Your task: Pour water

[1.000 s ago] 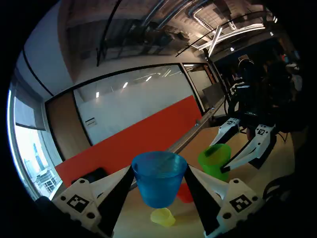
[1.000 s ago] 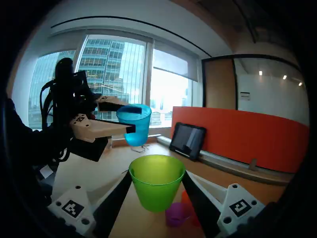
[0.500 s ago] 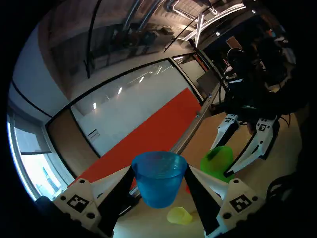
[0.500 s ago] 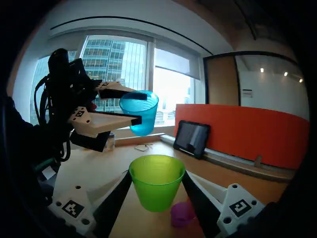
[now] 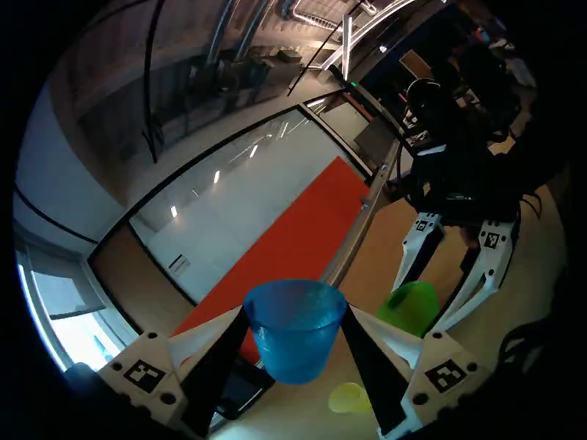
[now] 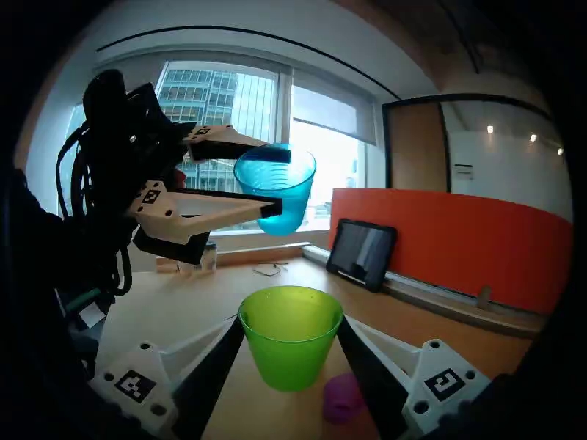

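Two cups are up off the bench (image 6: 411, 315), one per gripper. The left gripper (image 5: 293, 330) is clamped on the blue cup (image 5: 293, 345), one finger pressing each side just under the rim. The right gripper (image 6: 291, 334) squeezes the green cup (image 6: 291, 348) the same way, mouth up.

From the right gripper view, the blue cup hangs high, above and slightly left of the green one. There's clear air between the blue base and the green rim, so the two are not touching. I can't tell whether either cup holds water.

A small purple cup (image 6: 343, 397) sits on the bench just right of the right gripper's fingers, close below the green cup. A small yellow cup (image 5: 349, 397) sits beneath the left gripper, a little to its right.

Ahead of the right gripper lies open wood. A tablet (image 6: 363, 253) leans at the far edge against the orange panel (image 6: 469, 249), well apart from both cups. The window (image 6: 220, 95) sits behind the left gripper.
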A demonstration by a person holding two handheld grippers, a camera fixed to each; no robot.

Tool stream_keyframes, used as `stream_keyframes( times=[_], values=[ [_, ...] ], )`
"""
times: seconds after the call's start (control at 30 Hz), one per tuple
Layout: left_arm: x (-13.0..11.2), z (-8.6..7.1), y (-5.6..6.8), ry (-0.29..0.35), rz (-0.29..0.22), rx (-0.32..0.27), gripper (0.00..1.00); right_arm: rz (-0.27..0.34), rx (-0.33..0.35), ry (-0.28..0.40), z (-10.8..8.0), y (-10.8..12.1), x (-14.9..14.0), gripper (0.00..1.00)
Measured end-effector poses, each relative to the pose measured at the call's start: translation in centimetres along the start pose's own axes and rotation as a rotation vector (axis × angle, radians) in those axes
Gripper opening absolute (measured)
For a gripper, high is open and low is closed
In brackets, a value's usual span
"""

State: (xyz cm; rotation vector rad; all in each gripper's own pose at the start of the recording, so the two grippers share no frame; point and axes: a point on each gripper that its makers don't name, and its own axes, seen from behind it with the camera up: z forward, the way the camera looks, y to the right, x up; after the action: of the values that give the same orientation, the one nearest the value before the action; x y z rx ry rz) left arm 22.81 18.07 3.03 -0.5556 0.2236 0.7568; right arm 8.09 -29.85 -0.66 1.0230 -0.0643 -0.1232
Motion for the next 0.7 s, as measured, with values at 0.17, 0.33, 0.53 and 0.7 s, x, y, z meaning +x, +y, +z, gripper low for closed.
stream_keyframes(
  times=[0.17,0.33,0.53,0.7],
  values=[
    [0.7,0.4,0.0,0.007,0.050,0.001,0.87,0.002,0.003,-0.002,0.3,0.0,-0.2,0.92],
    [1.0,0.8,0.0,0.010,0.091,0.005,0.87,0.006,0.007,-0.003,0.5,-0.1,-0.3,0.92],
    [1.0,1.3,-0.1,0.009,0.121,0.011,0.87,0.006,0.009,-0.002,0.6,-0.1,-0.4,0.92],
    [1.1,1.4,-0.2,0.009,0.148,0.014,0.87,0.007,0.009,0.000,0.6,0.0,-0.3,0.92]
  ],
)
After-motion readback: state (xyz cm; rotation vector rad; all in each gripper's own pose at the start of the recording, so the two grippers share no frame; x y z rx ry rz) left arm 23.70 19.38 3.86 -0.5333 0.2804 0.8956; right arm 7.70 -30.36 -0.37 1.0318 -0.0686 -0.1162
